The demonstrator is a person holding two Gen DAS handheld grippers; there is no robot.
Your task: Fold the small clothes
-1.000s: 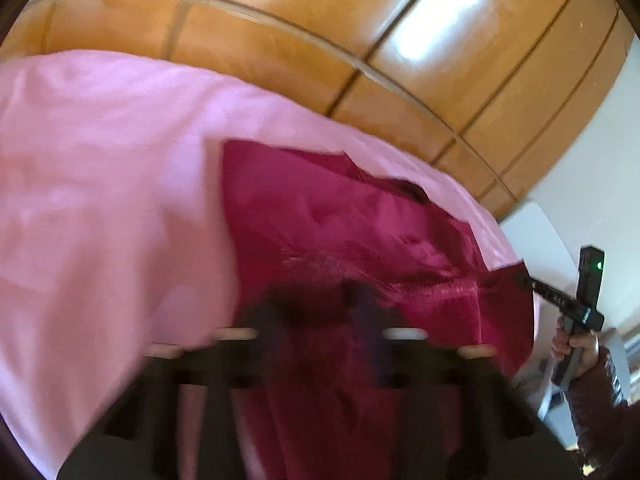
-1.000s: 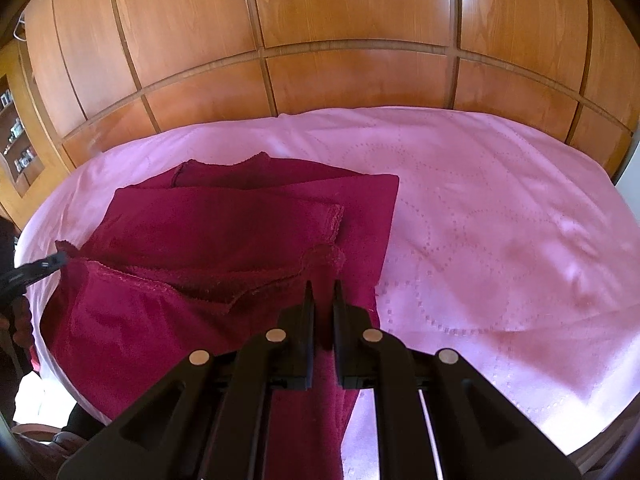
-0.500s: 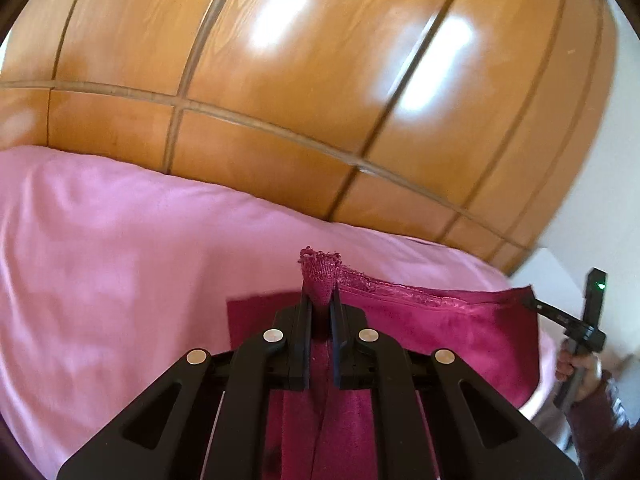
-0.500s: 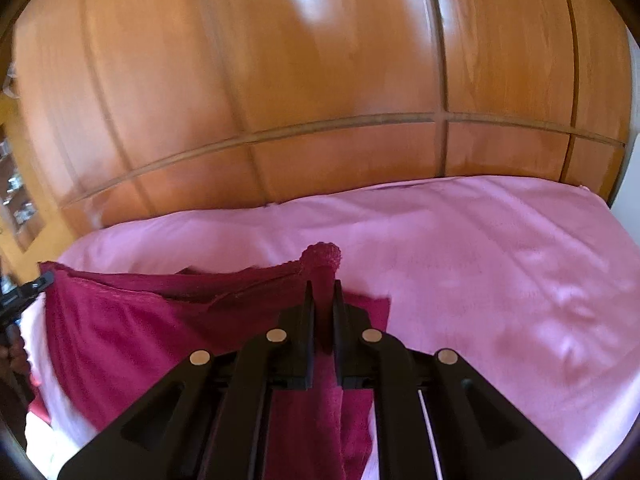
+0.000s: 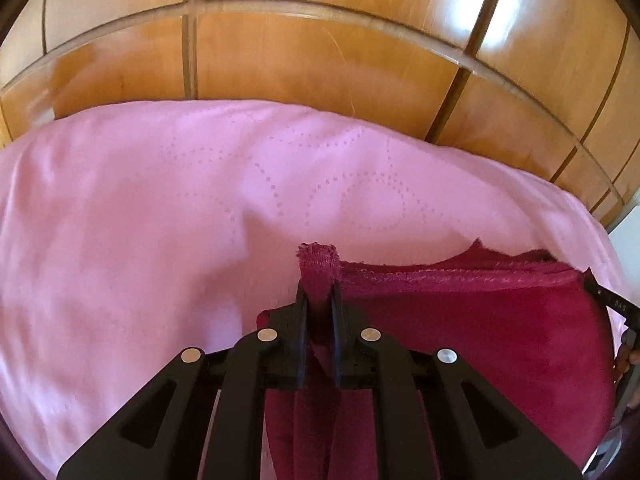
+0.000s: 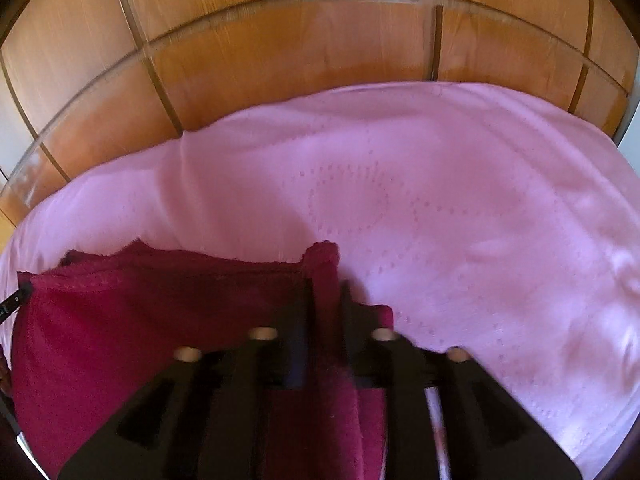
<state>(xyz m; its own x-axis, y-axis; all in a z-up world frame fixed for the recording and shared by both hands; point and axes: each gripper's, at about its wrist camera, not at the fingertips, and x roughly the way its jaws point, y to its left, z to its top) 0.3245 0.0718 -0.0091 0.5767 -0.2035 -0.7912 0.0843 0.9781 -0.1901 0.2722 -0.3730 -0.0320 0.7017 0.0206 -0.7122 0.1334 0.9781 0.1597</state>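
Observation:
A dark red garment [image 5: 480, 328] hangs stretched between my two grippers above a pink sheet [image 5: 160, 220]. My left gripper [image 5: 318, 296] is shut on its left top corner, which bunches up between the fingers. My right gripper [image 6: 326, 284] is shut on the other top corner of the garment [image 6: 140, 320]. The hemmed top edge runs taut between them. The right gripper's tip shows at the right edge of the left wrist view [image 5: 612, 304]. The garment's lower part is hidden behind the grippers.
The pink sheet [image 6: 460, 208] with dotted circle patterns covers the surface ahead. Wooden panelled wardrobe doors [image 5: 320, 52] stand right behind it, also in the right wrist view [image 6: 300, 52]. A white object [image 5: 630, 224] sits at the far right.
Both grippers lifted the garment off the sheet by its top corners, then tipped down and forward, so the sheet now fills more of both views.

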